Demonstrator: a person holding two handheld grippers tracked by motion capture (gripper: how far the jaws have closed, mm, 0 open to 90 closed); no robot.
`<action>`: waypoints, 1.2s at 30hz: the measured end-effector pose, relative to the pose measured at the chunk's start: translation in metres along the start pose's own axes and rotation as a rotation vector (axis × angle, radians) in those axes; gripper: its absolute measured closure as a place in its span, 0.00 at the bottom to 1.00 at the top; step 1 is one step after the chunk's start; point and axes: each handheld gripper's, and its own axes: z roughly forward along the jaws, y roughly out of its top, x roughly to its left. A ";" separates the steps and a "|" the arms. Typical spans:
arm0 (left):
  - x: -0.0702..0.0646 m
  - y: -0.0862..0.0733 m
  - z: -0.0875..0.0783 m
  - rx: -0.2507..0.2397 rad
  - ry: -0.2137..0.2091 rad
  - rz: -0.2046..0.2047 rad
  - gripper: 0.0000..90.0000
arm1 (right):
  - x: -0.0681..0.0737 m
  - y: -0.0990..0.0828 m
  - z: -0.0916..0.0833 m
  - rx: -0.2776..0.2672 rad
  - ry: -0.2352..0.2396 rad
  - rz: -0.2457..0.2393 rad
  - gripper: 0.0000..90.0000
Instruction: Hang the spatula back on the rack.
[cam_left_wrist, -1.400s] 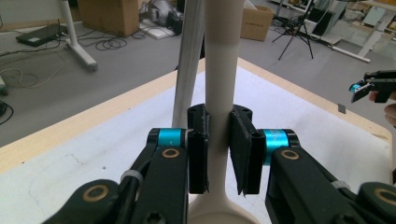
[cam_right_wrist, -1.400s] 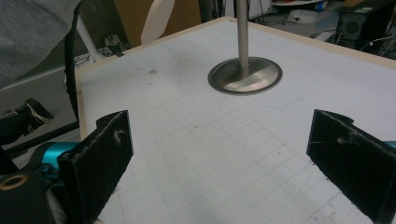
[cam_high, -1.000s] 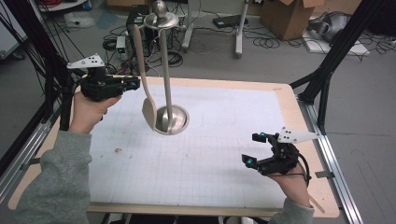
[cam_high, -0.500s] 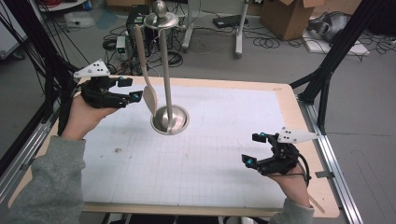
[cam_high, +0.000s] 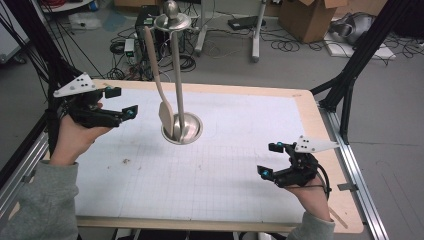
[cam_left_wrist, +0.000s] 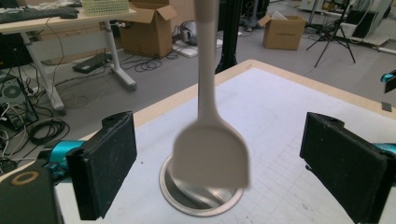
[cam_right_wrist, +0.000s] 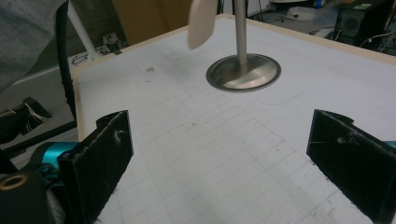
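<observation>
A pale spatula (cam_high: 165, 114) hangs from the top disc of a metal stand (cam_high: 178, 75) whose round base (cam_high: 194, 132) sits mid-table. My left gripper (cam_high: 122, 101) is to the left of it and apart from it. Its jaws have just been opening and are open, with nothing between them. In the left gripper view the blurred spatula (cam_left_wrist: 210, 156) hangs ahead of the wide-spread pads (cam_left_wrist: 107, 163), over the base (cam_left_wrist: 196, 199). My right gripper (cam_high: 266, 159) rests open near the front right. Its view looks across the board at the base (cam_right_wrist: 243, 72) and the spatula tip (cam_right_wrist: 201, 23).
The white gridded board has a wooden rim (cam_high: 305, 100). Black frame posts (cam_high: 350, 85) rise at its corners and metal rails (cam_high: 357, 170) run along its sides. Cardboard boxes (cam_high: 305, 17), cables and a table leg (cam_high: 257, 35) lie on the floor beyond.
The left gripper was at the spatula with its jaws nearly shut; now it has let go, opened wide and drawn back left. The spatula swung back toward the stand. The right gripper stayed put.
</observation>
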 end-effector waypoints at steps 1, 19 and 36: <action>0.000 -0.002 -0.003 -0.004 0.007 0.002 0.13 | 0.000 0.000 0.000 -0.002 0.000 -0.001 0.07; -0.013 -0.062 -0.045 -0.064 0.117 -0.067 0.13 | 0.000 0.002 0.001 -0.023 -0.019 0.000 0.07; -0.017 -0.098 -0.066 -0.053 0.207 -0.074 0.13 | -0.004 0.002 0.000 -0.051 -0.062 0.021 0.07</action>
